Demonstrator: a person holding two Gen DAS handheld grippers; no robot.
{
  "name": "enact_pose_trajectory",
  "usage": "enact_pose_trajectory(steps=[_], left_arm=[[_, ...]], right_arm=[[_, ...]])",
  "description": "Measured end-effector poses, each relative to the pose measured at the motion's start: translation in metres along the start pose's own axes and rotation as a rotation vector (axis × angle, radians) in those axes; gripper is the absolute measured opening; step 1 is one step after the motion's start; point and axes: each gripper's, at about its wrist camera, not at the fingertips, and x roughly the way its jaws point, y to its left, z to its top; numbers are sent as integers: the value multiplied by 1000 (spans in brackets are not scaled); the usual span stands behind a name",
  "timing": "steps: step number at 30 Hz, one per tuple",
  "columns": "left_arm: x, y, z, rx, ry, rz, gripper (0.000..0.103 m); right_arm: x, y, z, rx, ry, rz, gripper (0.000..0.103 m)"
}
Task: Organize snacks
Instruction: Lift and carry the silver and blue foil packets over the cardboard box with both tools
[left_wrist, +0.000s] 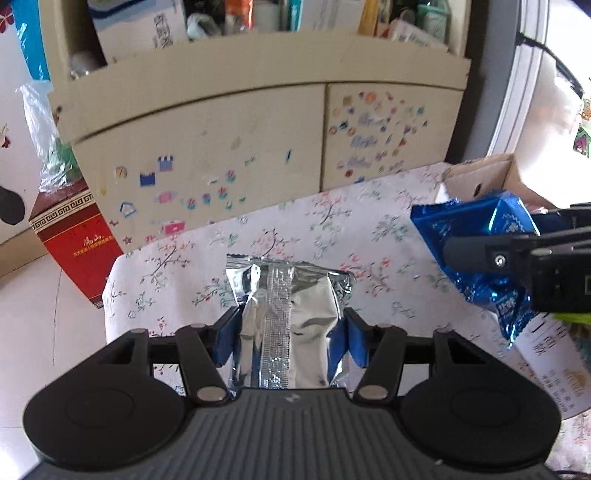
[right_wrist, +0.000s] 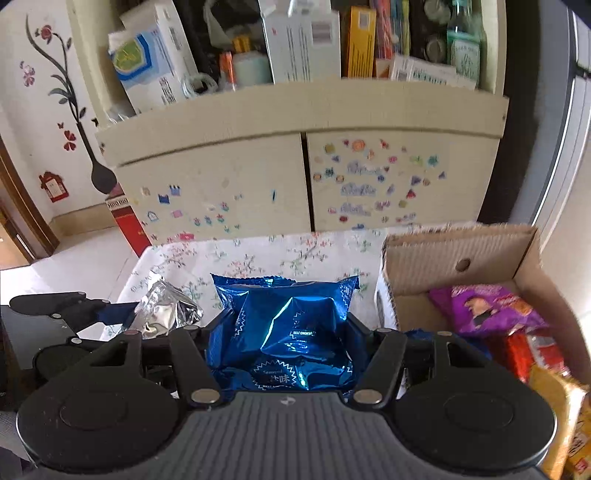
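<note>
While both packs hang above the floral table (right_wrist: 258, 258), the left gripper (left_wrist: 290, 332) pinches a silver pack (left_wrist: 291, 295) and the right gripper (right_wrist: 288, 339) clamps a blue pack (right_wrist: 291, 321). Step looks like carry-to-box: cardboard box (right_wrist: 461, 251) sits at 2 o'clock of the right gripper w/ snacks inside, so next it prob. needs a swing right, then release.

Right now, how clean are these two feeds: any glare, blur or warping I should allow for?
Left wrist view: window light blows out the upper right, the silver packet in the left gripper mirrors glare, and the cabinet bows with fisheye. Right wrist view: the blue packet in the right gripper is sharp with foil highlights; the cardboard box and its snacks smear toward the right edge.
</note>
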Motion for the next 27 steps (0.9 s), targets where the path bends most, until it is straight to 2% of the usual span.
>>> enact_pose_trajectory(steps=[5, 14, 21, 27], left_arm=[[-17, -8, 5, 34, -46, 17, 58], [-46, -20, 21, 35, -152, 0, 58], [-51, -37, 27, 64, -189, -36, 58], [-57, -61, 33, 105, -231, -75, 58]], right_arm=[[-20, -7, 4, -12, -42, -24, 68], [-52, -22, 2, 6, -103, -45, 68], [-61, -41, 0, 26, -113, -67, 68], [-76, -59, 2, 64, -156, -85, 68]])
